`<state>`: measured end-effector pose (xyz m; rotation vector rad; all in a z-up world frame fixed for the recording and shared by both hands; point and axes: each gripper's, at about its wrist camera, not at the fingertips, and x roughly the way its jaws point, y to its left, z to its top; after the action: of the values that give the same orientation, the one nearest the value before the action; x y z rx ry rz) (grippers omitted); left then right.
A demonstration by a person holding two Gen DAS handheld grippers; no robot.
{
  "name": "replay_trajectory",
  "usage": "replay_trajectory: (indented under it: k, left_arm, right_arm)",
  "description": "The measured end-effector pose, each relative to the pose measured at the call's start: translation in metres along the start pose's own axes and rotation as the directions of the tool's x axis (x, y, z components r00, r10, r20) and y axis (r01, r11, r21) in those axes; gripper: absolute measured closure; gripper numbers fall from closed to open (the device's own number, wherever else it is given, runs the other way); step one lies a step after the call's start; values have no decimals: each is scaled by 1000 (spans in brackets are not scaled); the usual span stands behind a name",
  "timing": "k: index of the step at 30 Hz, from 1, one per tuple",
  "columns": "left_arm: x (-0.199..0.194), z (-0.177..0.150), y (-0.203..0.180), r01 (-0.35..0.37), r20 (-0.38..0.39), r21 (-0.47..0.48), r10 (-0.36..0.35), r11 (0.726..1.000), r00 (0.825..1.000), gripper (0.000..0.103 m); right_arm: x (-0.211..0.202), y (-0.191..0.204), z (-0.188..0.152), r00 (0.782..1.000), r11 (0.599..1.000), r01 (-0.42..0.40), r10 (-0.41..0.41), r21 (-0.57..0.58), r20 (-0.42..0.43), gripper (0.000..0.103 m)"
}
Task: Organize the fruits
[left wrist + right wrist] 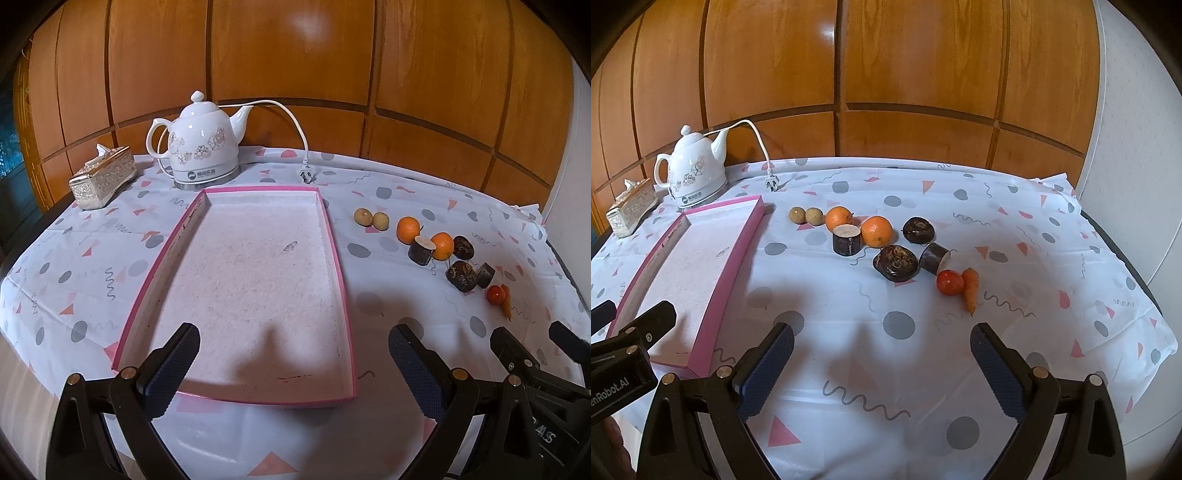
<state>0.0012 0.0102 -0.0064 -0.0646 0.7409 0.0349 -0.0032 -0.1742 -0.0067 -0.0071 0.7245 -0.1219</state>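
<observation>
Wooden panels stand behind the counter (923,206) with its patterned cloth. On it lies the pink tray (334,236), with nothing inside, its long axis running away from the left tool (293,354). The fruits (875,230) lie in a loose group to the right of the tray, straight ahead of the right tool (882,354), which is nearer to them. Both tools are spread wide and hold nothing.

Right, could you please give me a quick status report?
Both grippers open, left gripper over pink tray, right gripper above tablecloth. Fruits all outside tray. Nothing blocking.
</observation>
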Motion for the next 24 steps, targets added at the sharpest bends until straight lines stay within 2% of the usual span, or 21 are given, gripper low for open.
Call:
replay_trajectory:
  k: [24]
  left_arm:
    - [-3, 0, -1, 2, 3, 2, -2, 1000, 1000, 0]
  right_arm:
    - [-1, -1, 0, 1000, 1000, -14, 14, 4, 7, 5]
